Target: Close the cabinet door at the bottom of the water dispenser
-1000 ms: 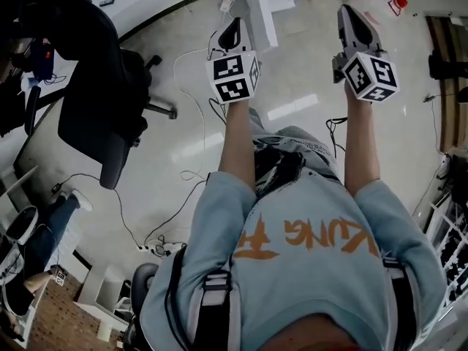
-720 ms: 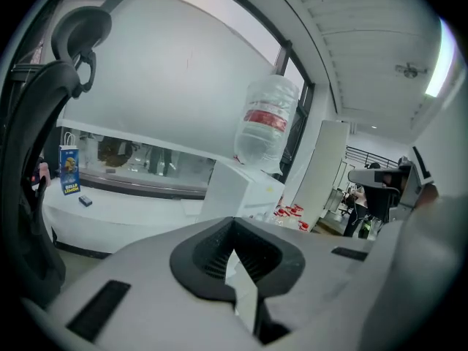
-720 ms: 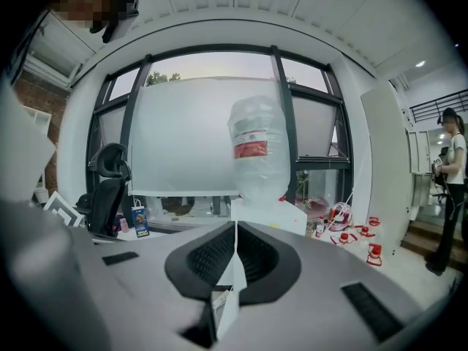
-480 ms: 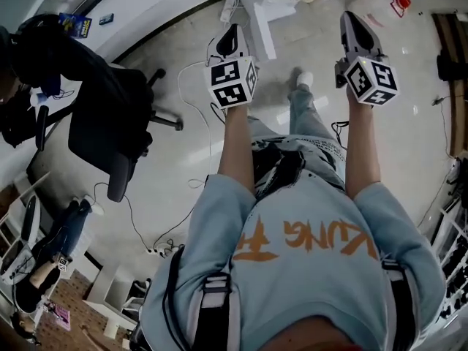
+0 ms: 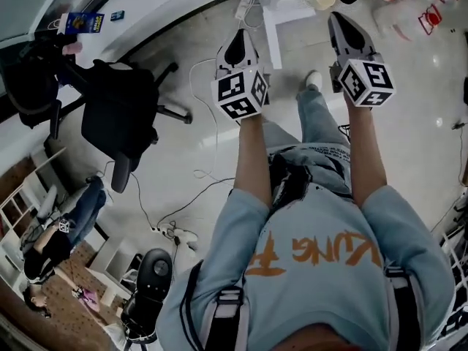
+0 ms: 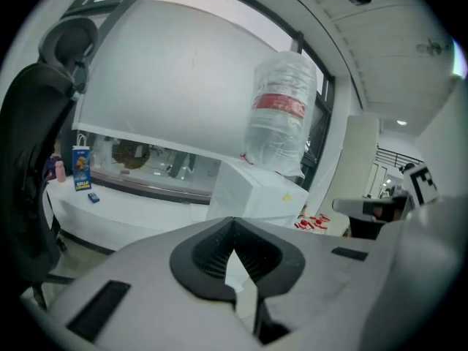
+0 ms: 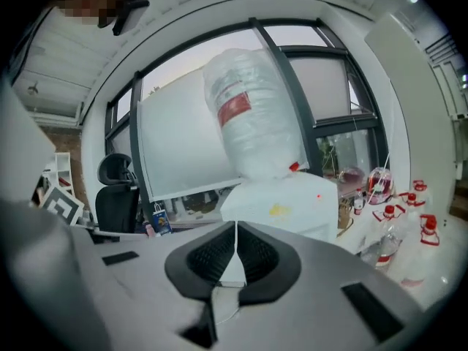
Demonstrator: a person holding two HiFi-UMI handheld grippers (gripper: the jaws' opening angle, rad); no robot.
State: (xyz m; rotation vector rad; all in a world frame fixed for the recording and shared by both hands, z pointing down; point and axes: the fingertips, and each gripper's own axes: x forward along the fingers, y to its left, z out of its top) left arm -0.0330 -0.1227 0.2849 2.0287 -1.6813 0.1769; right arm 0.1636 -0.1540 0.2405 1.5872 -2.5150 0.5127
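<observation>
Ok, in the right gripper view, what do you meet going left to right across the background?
Black office chair → blue paper bag → water dispenser, with its upturned bottle on top → red-capped bottles.

We find the head view rather dim and grey, with pale glare streaks on the floor [image 5: 175, 174]. In both gripper views daylight enters from the windows [image 7: 333, 86] behind (the blind [image 6: 168, 86] glows almost white). The water dispenser [image 7: 285, 203] is fairly sharp, while the edges bend strongly and fall to black corners.
</observation>
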